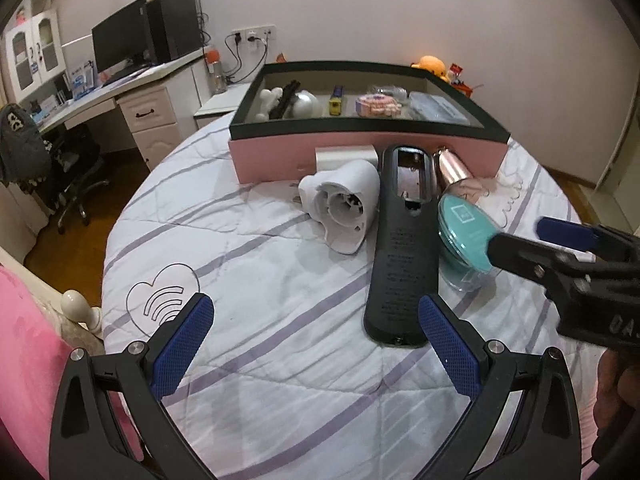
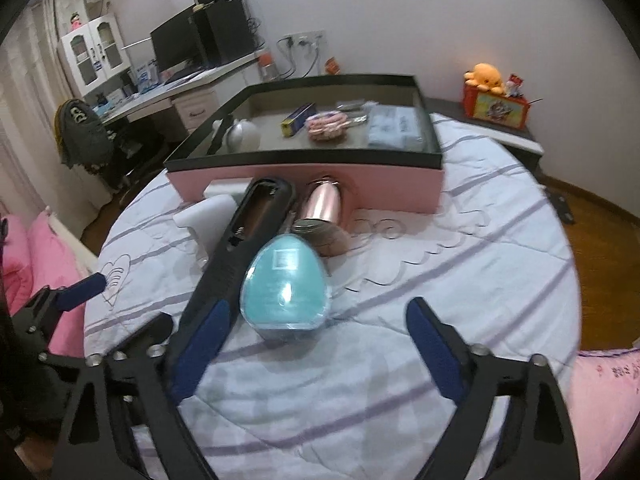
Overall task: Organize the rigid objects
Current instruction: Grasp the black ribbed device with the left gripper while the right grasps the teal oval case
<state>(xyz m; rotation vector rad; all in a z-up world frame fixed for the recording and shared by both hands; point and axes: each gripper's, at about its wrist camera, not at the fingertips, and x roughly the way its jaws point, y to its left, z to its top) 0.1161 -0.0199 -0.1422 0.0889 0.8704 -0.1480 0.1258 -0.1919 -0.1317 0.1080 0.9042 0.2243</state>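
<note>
On the striped bedspread lies a long black device with its battery bay uncovered. My left gripper is open, and the device's near end lies just inside its right finger. A white plastic housing lies left of the device. A teal egg-shaped item in a clear shell lies to the device's right. My right gripper is open just short of the egg, with the pads apart from it. The right gripper also shows at the right edge of the left wrist view. A rose-gold bottle lies behind the egg.
A pink box with a black rim stands at the back of the bed and holds several small items. A silver block leans against its front wall. Pink bedding lies at the left. A desk with a monitor and a chair stand beyond the bed.
</note>
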